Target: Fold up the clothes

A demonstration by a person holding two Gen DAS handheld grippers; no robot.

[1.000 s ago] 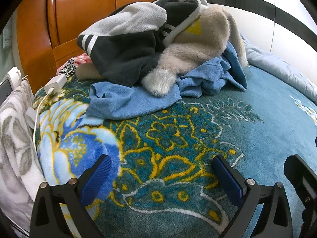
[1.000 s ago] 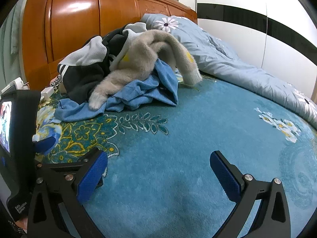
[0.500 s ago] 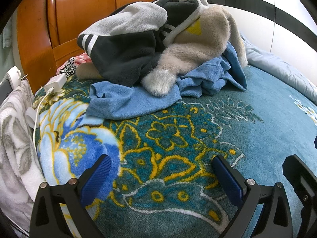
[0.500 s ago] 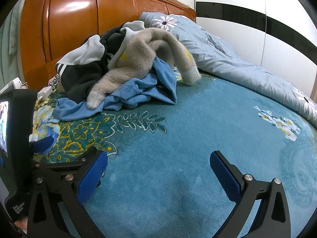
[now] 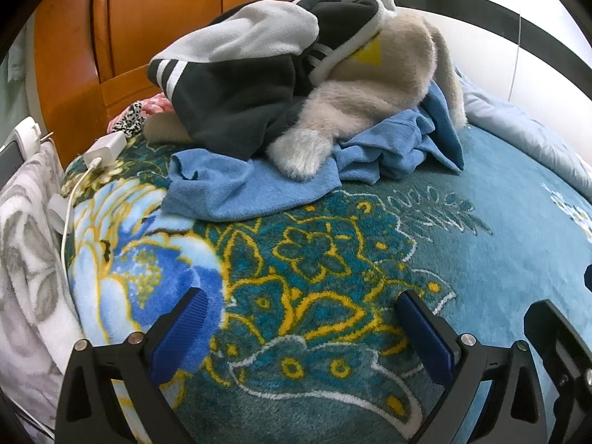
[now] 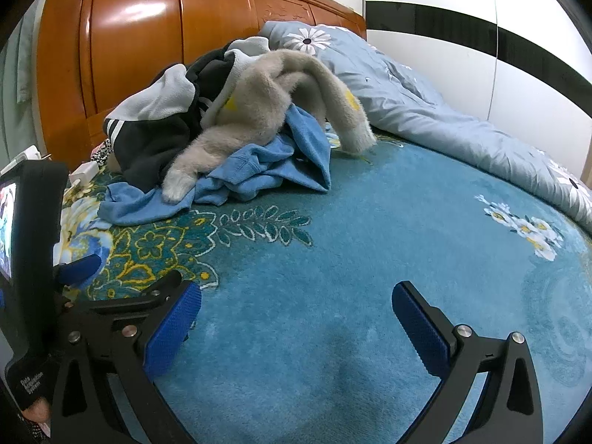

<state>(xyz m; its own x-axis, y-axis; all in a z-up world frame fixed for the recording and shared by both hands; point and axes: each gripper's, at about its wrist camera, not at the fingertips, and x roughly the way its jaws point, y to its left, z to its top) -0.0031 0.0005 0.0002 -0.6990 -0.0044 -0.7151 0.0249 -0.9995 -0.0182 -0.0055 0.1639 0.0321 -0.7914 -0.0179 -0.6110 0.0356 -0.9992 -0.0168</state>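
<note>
Nothing is looking folded yet: the left gripper (image 5: 301,320) and right gripper (image 6: 296,309) are hovering spread and empty over the teal blanket (image 6: 333,259), while the clothes pile (image 6: 229,125) is lying heaped near the headboard (image 6: 148,37).

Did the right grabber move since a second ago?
Yes. The right gripper has drifted a little rightward: in its view the wooden headboard and the clothes pile sit slightly further left than before.

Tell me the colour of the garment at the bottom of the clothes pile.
Light blue, spread under the beige fuzzy one; clearest in the left wrist view.
</note>
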